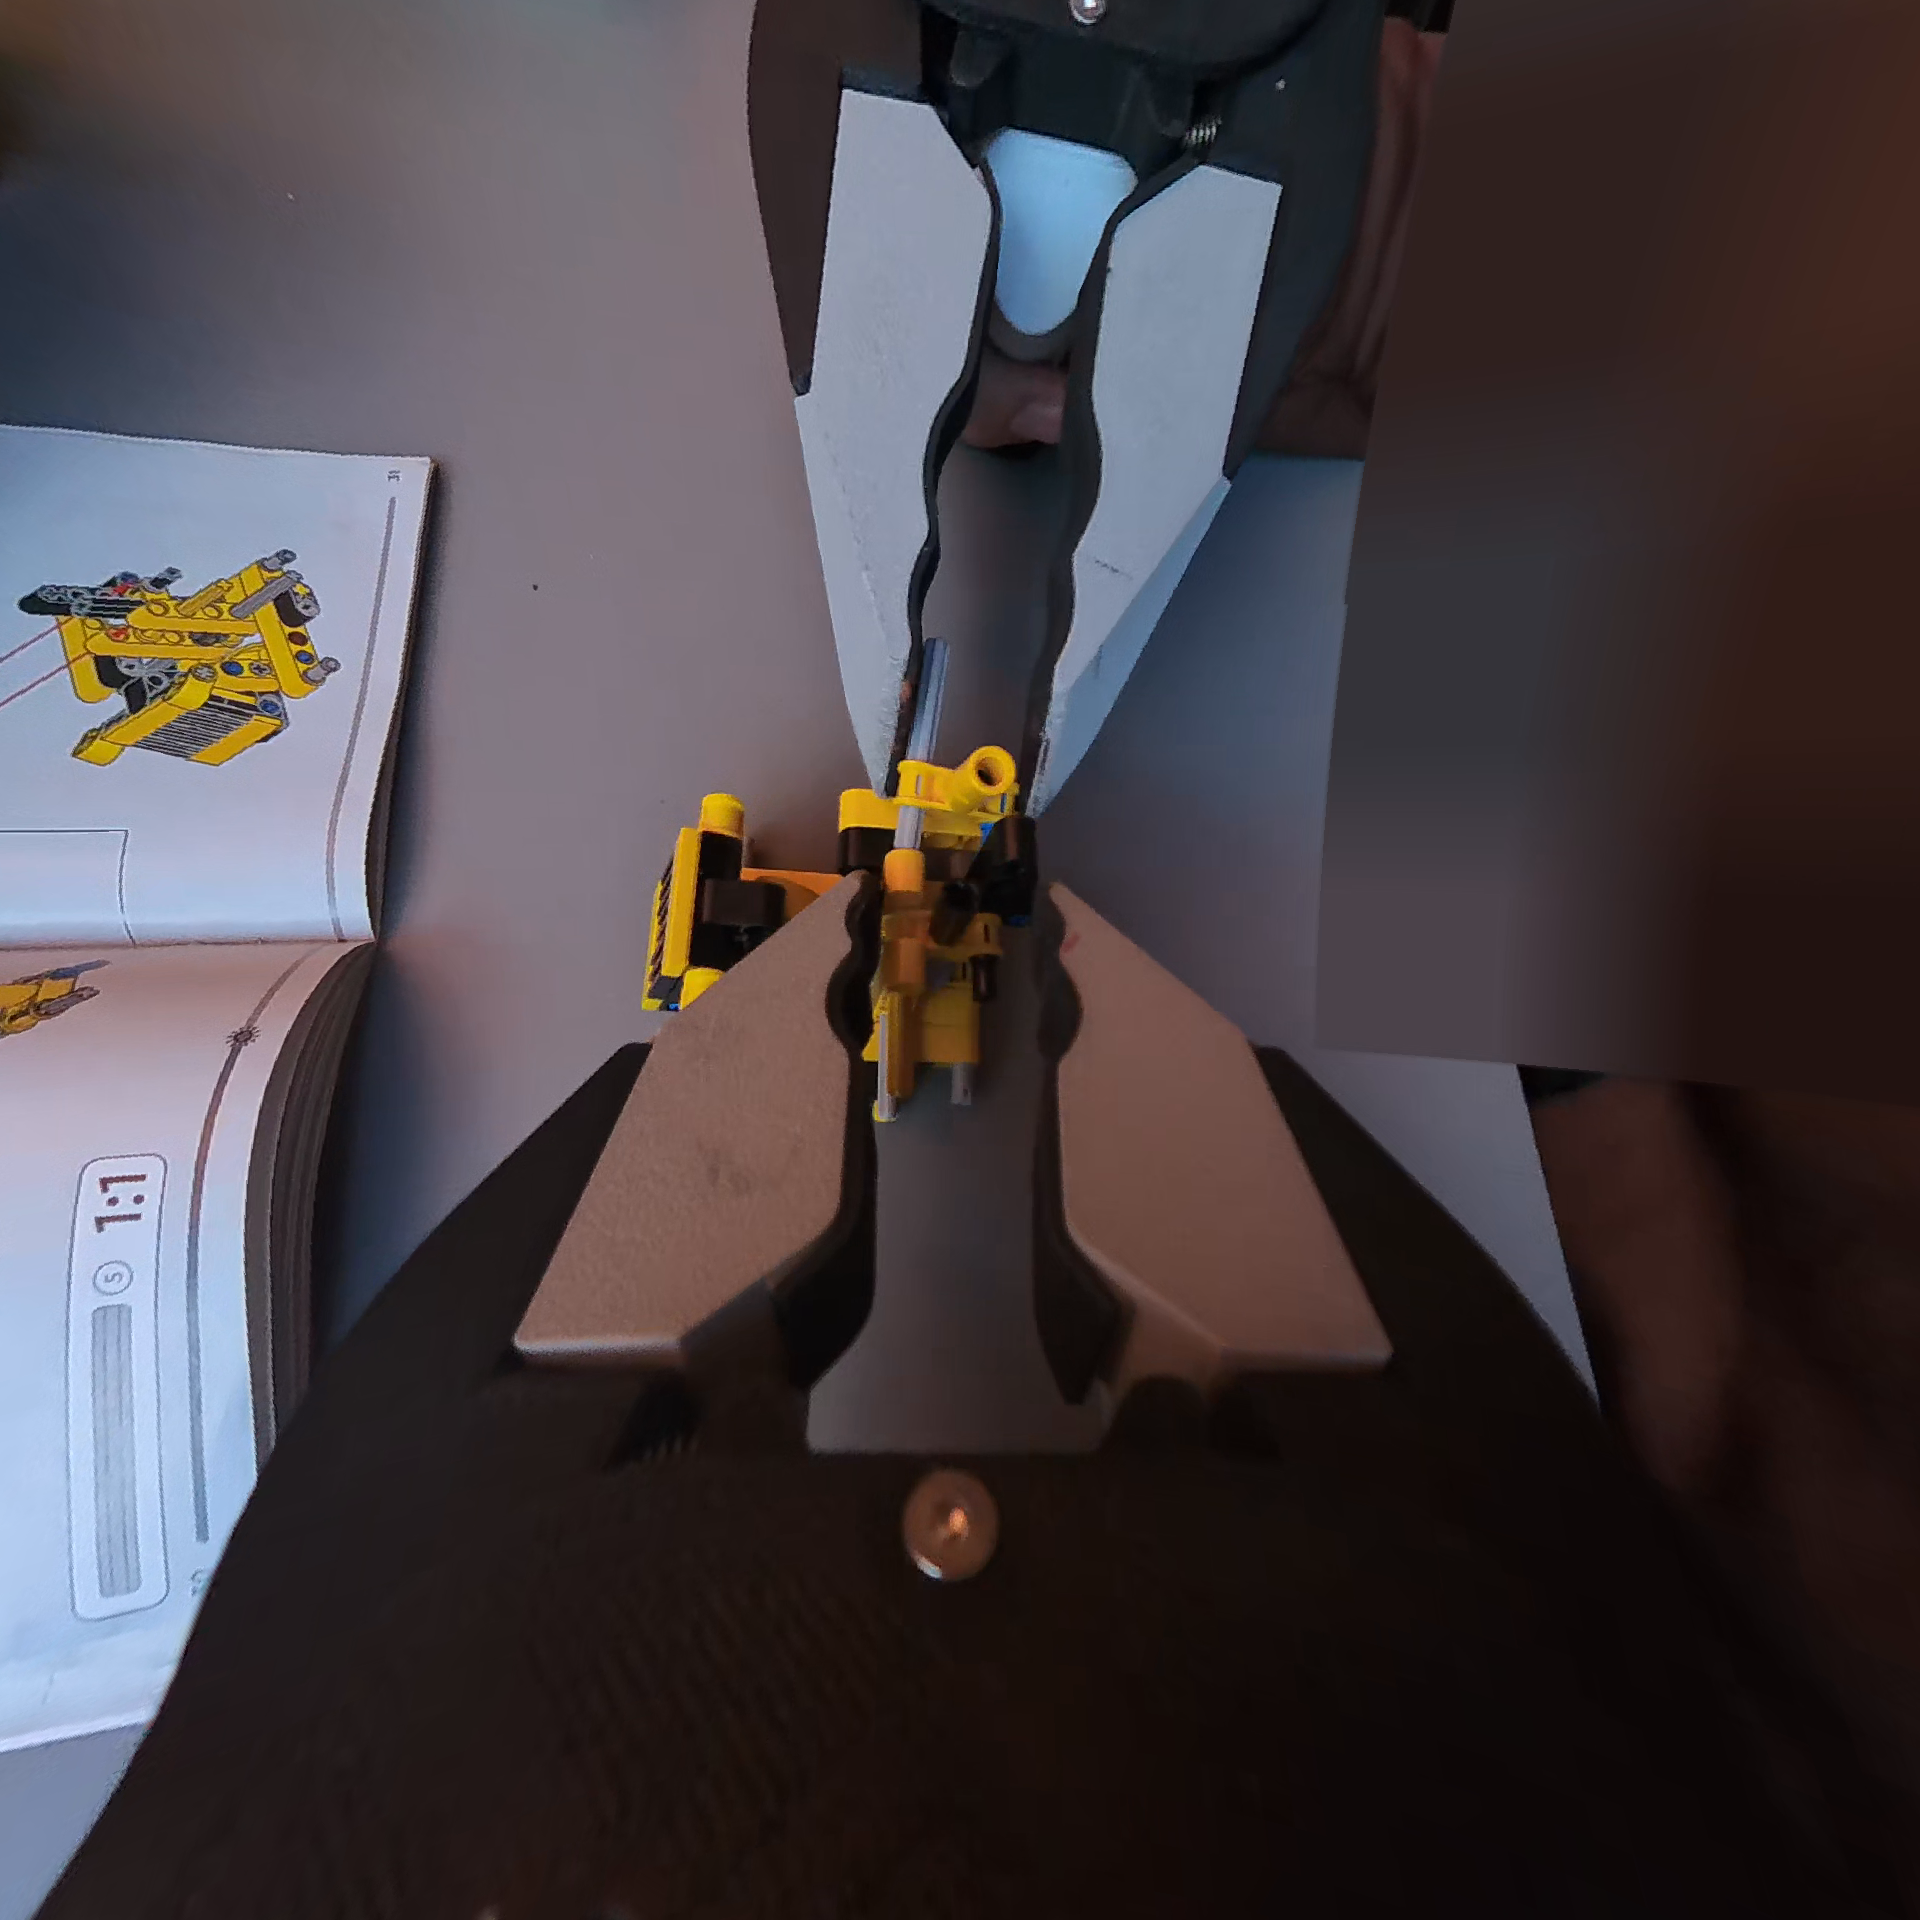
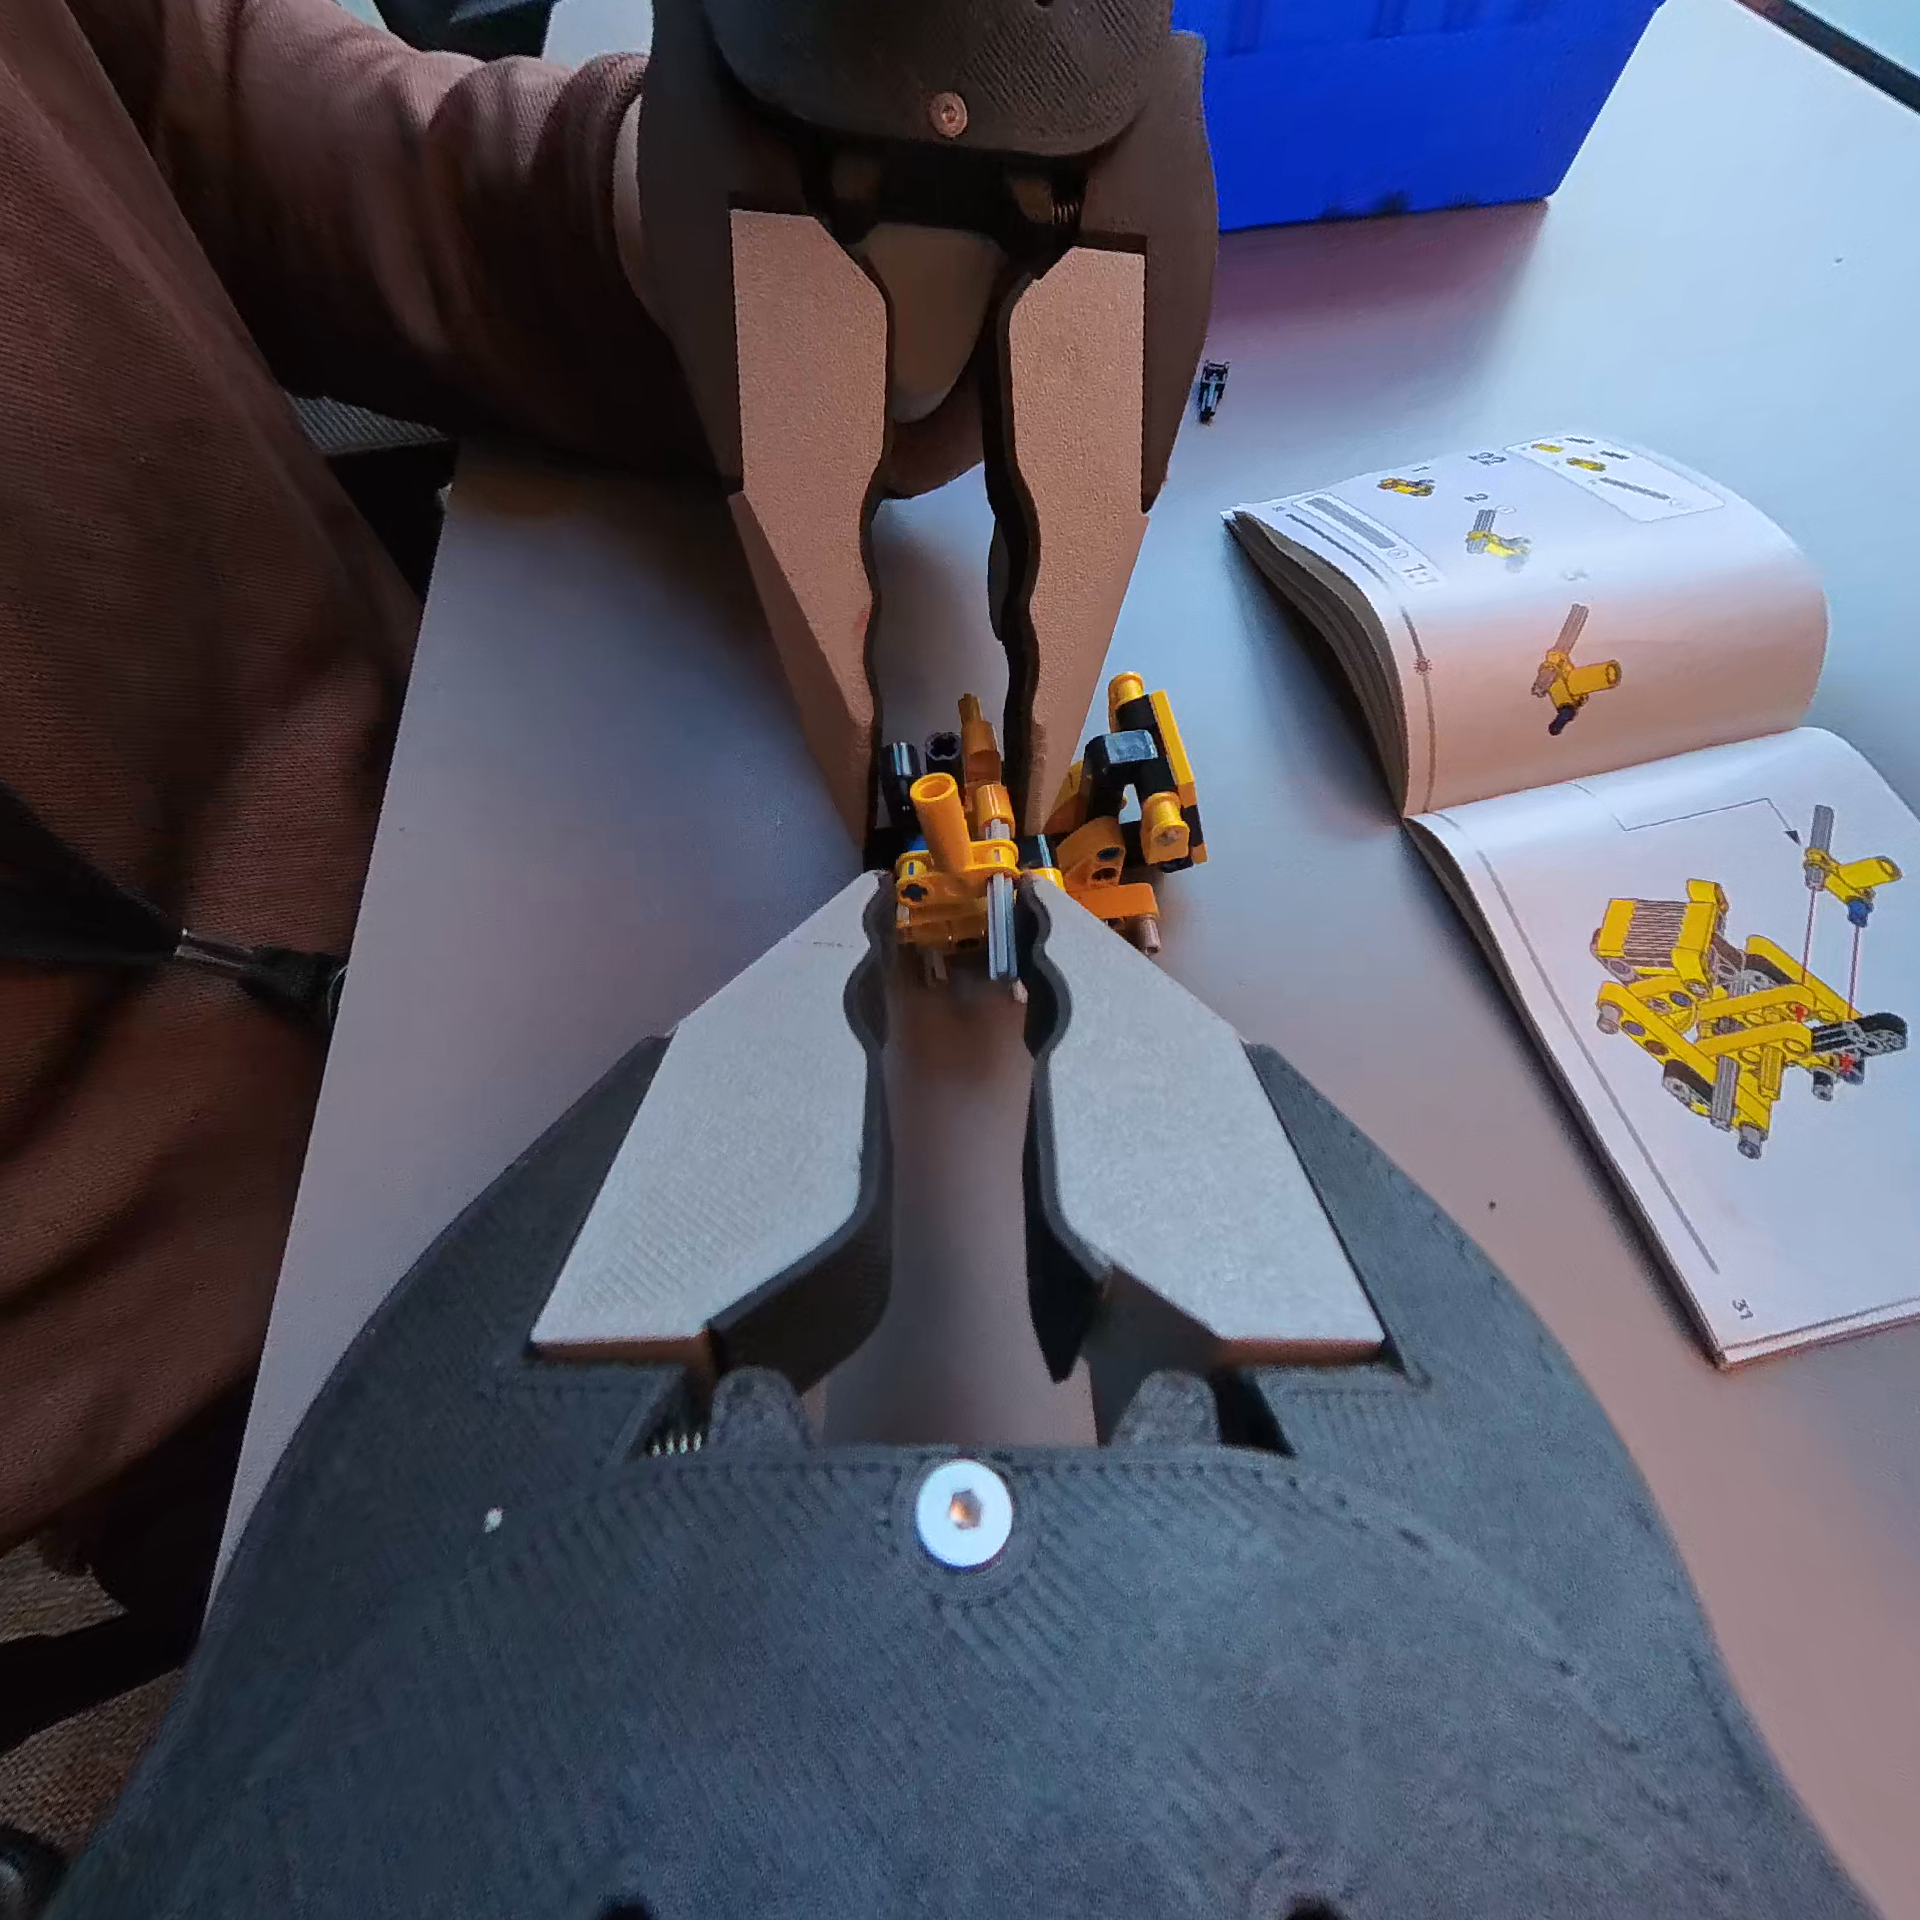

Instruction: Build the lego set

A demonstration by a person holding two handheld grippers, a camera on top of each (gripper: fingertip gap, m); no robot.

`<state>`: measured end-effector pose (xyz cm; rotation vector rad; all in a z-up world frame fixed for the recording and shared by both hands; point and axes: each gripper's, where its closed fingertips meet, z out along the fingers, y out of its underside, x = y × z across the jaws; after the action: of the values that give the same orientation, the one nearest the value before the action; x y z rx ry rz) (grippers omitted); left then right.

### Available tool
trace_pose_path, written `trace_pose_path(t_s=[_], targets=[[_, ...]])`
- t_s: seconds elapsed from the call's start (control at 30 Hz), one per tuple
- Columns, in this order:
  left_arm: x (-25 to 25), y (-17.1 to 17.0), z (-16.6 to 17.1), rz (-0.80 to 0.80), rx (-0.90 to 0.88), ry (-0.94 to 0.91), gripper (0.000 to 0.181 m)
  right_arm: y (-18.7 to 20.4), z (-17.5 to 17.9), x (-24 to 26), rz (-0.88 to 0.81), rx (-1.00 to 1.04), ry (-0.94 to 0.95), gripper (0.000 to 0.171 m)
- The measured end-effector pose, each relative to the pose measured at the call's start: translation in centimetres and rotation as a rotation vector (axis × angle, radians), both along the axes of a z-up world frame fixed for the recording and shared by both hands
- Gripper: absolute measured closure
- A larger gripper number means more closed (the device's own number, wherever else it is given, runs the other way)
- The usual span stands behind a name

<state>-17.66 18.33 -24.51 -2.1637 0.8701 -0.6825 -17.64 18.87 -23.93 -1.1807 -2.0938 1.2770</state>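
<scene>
A yellow and black lego model rests on the grey table. My left gripper is shut on its near part from below in the left wrist view. My right gripper comes in from the opposite side, tip to tip with the left. It is shut on a small yellow connector piece with a grey axle through it, held at the model's top. In the right wrist view my right gripper holds that piece and axle, with the left gripper clamped on the model just beyond.
An open instruction booklet lies beside the model and also shows in the left wrist view. A blue bin stands at the far edge. A small black pin lies loose. A person's brown sleeve is past the table's left edge. The grippers are tip to tip, or close to it.
</scene>
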Motion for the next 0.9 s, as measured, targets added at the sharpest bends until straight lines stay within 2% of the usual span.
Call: trace_pose_path(t_s=[0.6, 0.7, 0.73, 0.8, 0.9], targets=[[-0.17, -0.12, 0.22, 0.003, -0.008, -0.048, 0.161, -0.38, -0.11, -0.19, -0.008, 0.032, 0.002, 0.152], [-0.41, -0.01, 0.51, 0.018, 0.002, -0.043, 0.141, -0.36, -0.11, -0.21, -0.012, 0.022, 0.001, 0.152], [-0.61, 0.05, 0.59, 0.028, 0.018, -0.031, 0.14, -0.34, -0.1, -0.2, -0.012, 0.018, 0.001, 0.152], [-0.96, -0.08, 0.65, 0.03, 0.062, 0.015, 0.152, -0.33, -0.09, -0.2, -0.013, 0.012, -0.001, 0.152], [-0.82, -0.53, 0.71, 0.0, 0.105, 0.08, 0.156, -0.35, -0.07, -0.33, -0.02, 0.006, -0.004, 0.152]])
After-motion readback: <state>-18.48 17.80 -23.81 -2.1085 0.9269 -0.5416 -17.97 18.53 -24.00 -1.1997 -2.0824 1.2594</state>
